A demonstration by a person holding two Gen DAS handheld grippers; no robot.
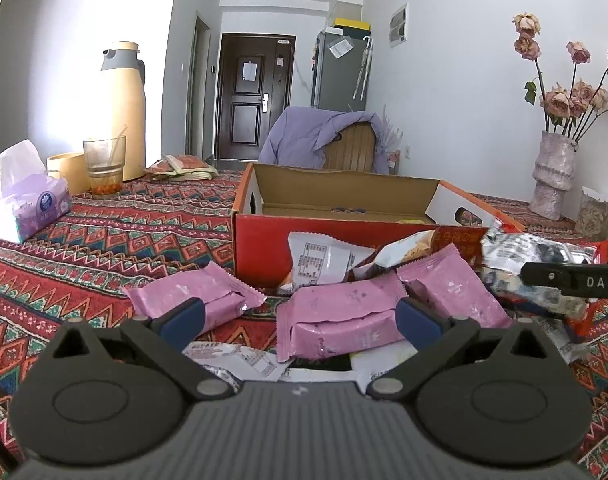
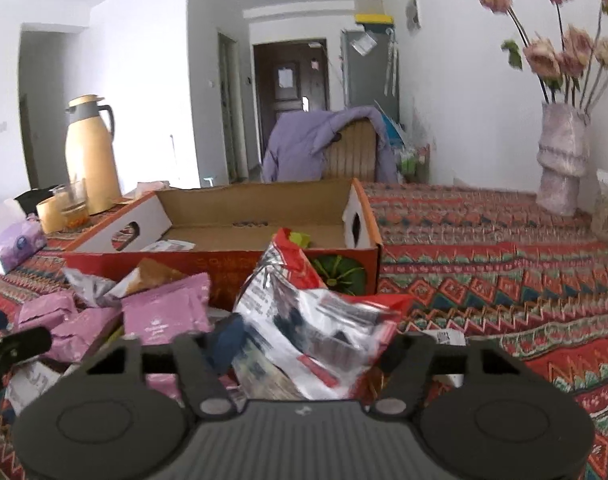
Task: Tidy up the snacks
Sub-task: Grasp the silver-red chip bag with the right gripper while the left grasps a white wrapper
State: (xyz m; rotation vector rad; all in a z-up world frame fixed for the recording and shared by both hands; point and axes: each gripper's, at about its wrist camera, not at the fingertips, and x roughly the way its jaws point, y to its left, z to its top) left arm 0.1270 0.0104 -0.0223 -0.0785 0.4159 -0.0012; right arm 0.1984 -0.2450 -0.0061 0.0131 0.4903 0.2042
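Left gripper [image 1: 299, 318]: nearest the left wrist camera, its jaws stood wide apart with nothing pressed between the blue pads [image 1: 183, 320] — a pink snack packet [image 1: 336, 322] lay in the gap, untouched on either side.
Right gripper [image 2: 304, 354]: jaws partly drawn in around a crinkled red-and-silver snack bag [image 2: 304, 320]; the picture was blurred, so whether the pads truly pressed on the bag could not be told.
Snack pile: more pink packets [image 1: 195, 294] and a white packet [image 1: 324, 256] lay heaped on the patterned tablecloth [image 1: 103, 240], just in front of the box.
Cardboard box [image 1: 344, 196]: open-topped, red outside, brown inside, standing just behind the pile — only a few small things showed on its floor.
Left side of table: a tissue pack [image 1: 23, 200], a glass cup [image 1: 103, 166] and a cream thermos jug [image 1: 123, 108], well apart from the snacks.
Right side of table: a vase of faded roses [image 1: 554, 172] near the wall.
Beyond the table: a chair draped with a purple garment [image 1: 316, 132].
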